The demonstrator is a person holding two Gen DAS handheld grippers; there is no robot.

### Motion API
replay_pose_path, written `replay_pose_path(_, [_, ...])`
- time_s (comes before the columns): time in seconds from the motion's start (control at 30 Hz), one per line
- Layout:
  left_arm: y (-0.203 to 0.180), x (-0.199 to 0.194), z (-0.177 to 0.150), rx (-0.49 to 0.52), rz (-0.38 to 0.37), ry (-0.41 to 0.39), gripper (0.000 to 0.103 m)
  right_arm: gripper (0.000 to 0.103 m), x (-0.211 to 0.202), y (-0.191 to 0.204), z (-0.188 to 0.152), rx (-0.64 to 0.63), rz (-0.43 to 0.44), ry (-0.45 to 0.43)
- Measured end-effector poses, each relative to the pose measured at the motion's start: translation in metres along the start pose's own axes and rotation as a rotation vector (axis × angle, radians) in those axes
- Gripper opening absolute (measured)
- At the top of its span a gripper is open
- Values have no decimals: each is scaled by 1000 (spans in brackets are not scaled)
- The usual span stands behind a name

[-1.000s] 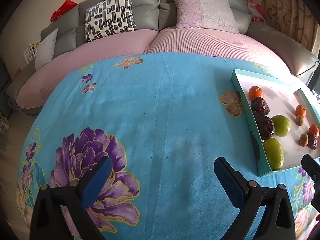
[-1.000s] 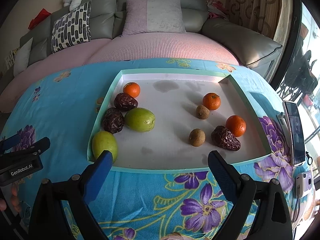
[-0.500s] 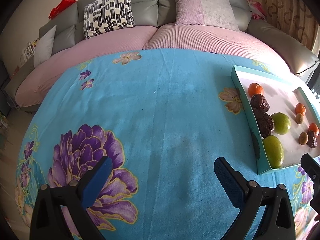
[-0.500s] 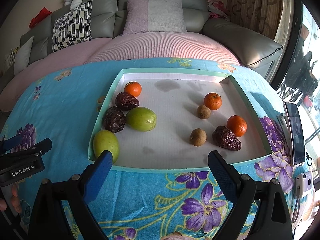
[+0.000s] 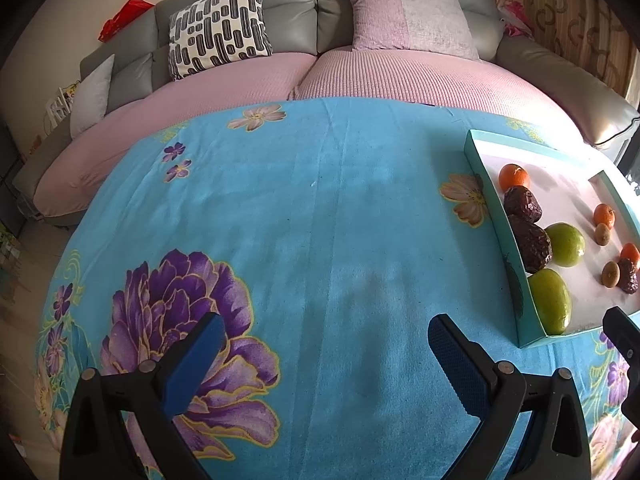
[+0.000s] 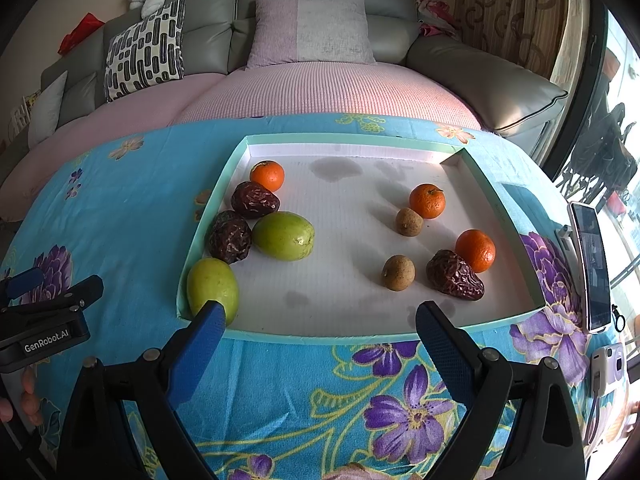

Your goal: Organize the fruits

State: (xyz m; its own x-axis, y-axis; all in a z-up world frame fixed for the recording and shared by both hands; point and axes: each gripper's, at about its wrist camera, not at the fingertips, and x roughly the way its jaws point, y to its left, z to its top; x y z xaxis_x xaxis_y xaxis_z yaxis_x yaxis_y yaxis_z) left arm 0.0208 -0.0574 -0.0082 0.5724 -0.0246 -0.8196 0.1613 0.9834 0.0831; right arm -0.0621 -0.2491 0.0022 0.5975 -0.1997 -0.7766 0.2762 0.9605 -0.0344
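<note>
A shallow teal-rimmed white tray (image 6: 340,336) lies on the flowered blue cloth. Along its left side sit an orange (image 6: 267,175), two dark wrinkled fruits (image 6: 254,199) (image 6: 229,237) and two green fruits (image 6: 283,236) (image 6: 212,286). On the right side are two oranges (image 6: 427,200) (image 6: 475,250), two small brown fruits (image 6: 409,221) (image 6: 398,273) and a third dark wrinkled fruit (image 6: 454,275). My right gripper (image 6: 320,340) hovers open over the tray's near rim, holding nothing. My left gripper (image 5: 324,344) is open over bare cloth, left of the tray (image 5: 504,240).
A grey sofa (image 6: 320,8) with pink covers and cushions curves behind the table. A phone (image 6: 591,268) on a stand and a small device (image 6: 608,364) rest at the table's right edge. A person's fingers (image 6: 24,400) hold the left gripper's body.
Both grippers have drifted slightly forward over the table, so the tray and fruits look a little nearer. Both stay open; no fruit has moved.
</note>
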Motion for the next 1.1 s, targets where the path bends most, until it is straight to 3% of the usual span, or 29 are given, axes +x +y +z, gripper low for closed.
replay_pose_path(1.1, [1,-2,-2,20,56,-8,103,96,1,-1,0,-6,2,10])
